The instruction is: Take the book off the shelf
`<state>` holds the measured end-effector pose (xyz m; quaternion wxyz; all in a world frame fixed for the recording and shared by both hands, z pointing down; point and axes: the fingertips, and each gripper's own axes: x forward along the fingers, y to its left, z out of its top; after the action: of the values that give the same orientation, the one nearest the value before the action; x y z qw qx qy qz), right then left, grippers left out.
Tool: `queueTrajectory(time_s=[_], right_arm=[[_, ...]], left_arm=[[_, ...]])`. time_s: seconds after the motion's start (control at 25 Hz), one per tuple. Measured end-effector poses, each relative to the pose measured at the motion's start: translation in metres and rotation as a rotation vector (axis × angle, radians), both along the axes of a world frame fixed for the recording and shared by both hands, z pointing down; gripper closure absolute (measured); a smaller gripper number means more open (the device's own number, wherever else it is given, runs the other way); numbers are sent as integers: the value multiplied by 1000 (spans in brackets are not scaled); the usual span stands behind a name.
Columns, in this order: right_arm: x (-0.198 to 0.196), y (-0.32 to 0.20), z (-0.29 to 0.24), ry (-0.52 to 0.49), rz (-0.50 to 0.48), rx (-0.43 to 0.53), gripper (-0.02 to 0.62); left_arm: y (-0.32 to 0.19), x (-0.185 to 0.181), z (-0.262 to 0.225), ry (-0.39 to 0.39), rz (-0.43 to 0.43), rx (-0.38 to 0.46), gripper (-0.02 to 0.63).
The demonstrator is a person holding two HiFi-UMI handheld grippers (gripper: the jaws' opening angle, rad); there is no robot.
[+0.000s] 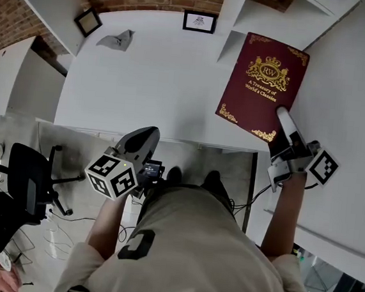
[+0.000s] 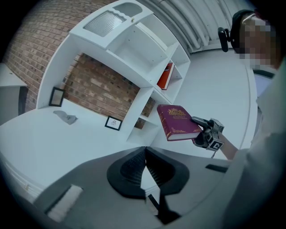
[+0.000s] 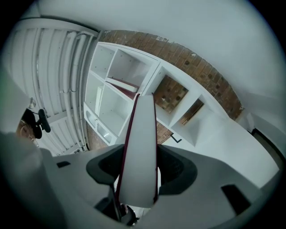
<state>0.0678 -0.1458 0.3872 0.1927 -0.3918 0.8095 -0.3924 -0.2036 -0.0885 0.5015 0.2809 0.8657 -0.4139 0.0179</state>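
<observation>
Between the spread fingers (image 3: pixel 178 166) of your right gripper (image 1: pixel 284 116) sits the maroon book (image 1: pixel 261 79), pinched at its lower edge with a pad on each cover. Ahead of those fingertips it hangs cover-up above the white desk (image 1: pixel 149 87), out of the shelf (image 2: pixel 147 53). Your left gripper (image 2: pixel 144 165) has its fingers pressed together on nothing, near the desk's front edge.

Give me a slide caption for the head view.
Right gripper holds the maroon book over the white desk; left gripper shut, empty.
</observation>
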Motion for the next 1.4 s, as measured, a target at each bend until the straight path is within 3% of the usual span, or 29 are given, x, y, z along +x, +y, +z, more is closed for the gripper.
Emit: queueTrajectory(time_s=[0.16,0.36,0.84,1.4], right_arm=[[6,-6,19,-42,-21,-35,387],[31,-20,39,-82,-47,-97,387],[58,-29,79,-150,-92,-228,387],[78,-38,155,-125,-104,-361,387]], left_arm=[[-3,6,0,-17,-15,-1,603],[-14,42,-7,-29,-19,3,603],[-39,109,-5,-55,40,-30,603],[-51,137,3,-86,60,-55,603]])
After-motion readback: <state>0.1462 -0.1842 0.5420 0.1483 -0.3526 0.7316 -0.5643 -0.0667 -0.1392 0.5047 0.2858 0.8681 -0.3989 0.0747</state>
